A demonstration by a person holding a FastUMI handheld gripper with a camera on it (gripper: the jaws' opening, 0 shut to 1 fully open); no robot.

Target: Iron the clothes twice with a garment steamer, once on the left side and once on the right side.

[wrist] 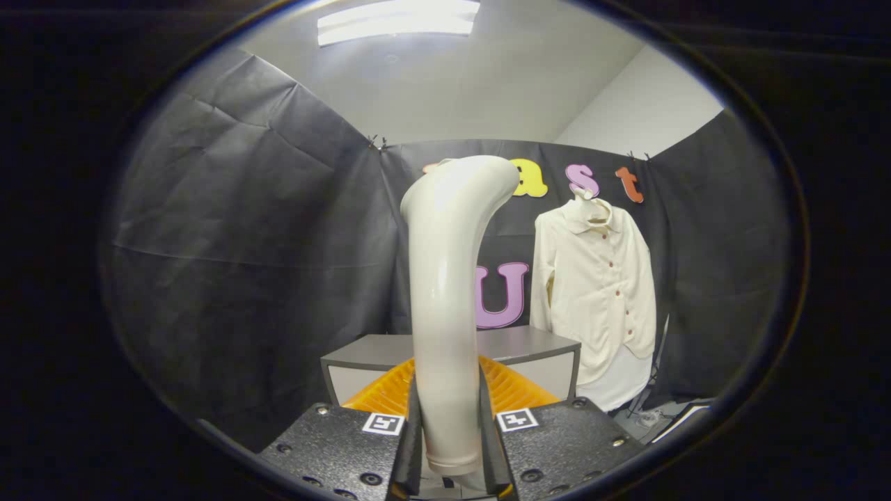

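Observation:
A white garment steamer stands upright between my fingers, its handle pinched on both sides and its curved head bending to the right at the top. My gripper is shut on the handle. Beyond and to the right of the steamer, a cream long-sleeved shirt with dark buttons hangs on a hanger against the black cloth wall. The steamer is well short of the shirt, with a gap between them.
A grey cabinet stands just ahead of the fingers, to the left of the shirt. An orange ribbed thing lies in front of it, partly hidden by the steamer. Black cloth walls close the booth on three sides.

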